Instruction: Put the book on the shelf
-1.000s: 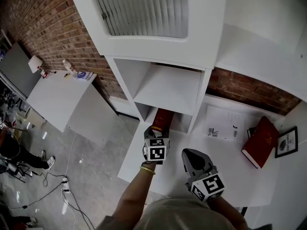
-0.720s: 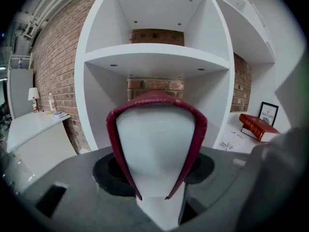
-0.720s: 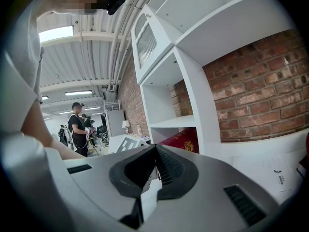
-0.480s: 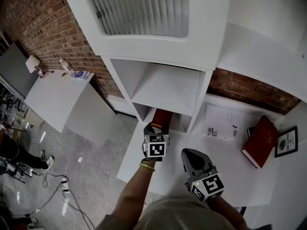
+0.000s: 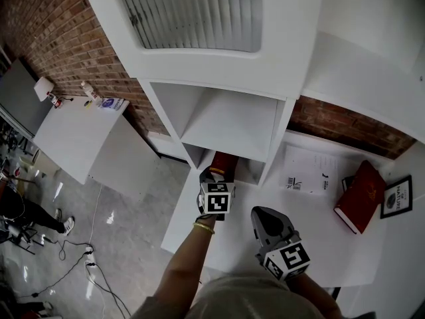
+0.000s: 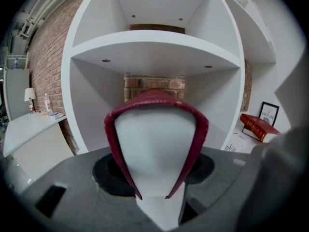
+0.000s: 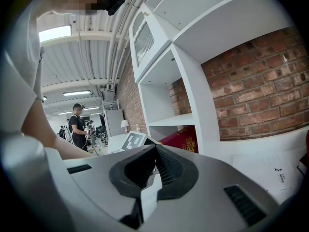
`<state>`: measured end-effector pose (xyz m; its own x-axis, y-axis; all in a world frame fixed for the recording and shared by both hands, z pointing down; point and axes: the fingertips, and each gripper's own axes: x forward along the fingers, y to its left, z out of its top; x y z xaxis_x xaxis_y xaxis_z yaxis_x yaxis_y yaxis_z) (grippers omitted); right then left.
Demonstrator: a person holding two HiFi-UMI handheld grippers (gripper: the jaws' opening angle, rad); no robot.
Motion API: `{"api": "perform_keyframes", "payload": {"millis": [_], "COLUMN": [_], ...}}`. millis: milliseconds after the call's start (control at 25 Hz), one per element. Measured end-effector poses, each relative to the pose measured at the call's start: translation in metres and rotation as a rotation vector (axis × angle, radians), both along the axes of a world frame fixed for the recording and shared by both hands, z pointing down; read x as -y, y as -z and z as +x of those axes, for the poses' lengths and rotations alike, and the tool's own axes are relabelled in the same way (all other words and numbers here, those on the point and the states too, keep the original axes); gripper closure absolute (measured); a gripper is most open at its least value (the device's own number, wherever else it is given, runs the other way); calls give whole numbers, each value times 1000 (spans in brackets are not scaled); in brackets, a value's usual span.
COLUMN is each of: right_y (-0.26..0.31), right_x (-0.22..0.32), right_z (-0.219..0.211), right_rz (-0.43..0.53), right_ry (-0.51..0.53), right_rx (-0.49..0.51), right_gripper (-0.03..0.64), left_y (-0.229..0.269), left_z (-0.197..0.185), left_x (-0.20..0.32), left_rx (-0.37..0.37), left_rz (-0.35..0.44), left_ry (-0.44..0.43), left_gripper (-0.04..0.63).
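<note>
A dark red book (image 5: pixel 224 163) stands upright in my left gripper (image 5: pixel 215 180), which is shut on its lower end. Its far end reaches into the lowest compartment of the white shelf unit (image 5: pixel 229 121). In the left gripper view the book's (image 6: pixel 157 139) white page edge faces the camera, the red cover wrapped round it, with the shelf compartment (image 6: pixel 96 100) straight ahead. My right gripper (image 5: pixel 264 219) hovers over the white table nearer the person, with its jaws together and nothing in them. The right gripper view shows the held book (image 7: pixel 183 138) beside the shelf's upright panel.
A second red book (image 5: pixel 360 197) lies on the white table (image 5: pixel 312 224) at the right, beside a framed picture (image 5: pixel 397 197) and a printed sheet (image 5: pixel 309 175). A brick wall (image 5: pixel 53 38) is behind the shelf. A side table (image 5: pixel 73 128) with bottles stands at the left. People stand far off (image 7: pixel 77 127).
My left gripper has pushed the red book slightly further toward the lower shelf compartment. The right gripper has kept still.
</note>
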<state>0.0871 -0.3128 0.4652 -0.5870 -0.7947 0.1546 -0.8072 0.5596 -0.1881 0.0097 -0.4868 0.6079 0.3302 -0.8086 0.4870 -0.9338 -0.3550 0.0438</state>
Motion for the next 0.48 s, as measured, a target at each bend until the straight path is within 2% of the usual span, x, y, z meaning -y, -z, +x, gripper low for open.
{"api": "perform_keyframes", "payload": {"millis": [480], "right_y": [0], "right_x": [1], "right_z": [-3], "right_rz": [1], "right_ry": [5], "right_rx": [17], "right_gripper": [611], "left_y": [-1], "left_z": [0], "left_x": [0], "left_rx": [1], "left_rz": [-9], "left_ry": [-3], "left_gripper": [356]}}
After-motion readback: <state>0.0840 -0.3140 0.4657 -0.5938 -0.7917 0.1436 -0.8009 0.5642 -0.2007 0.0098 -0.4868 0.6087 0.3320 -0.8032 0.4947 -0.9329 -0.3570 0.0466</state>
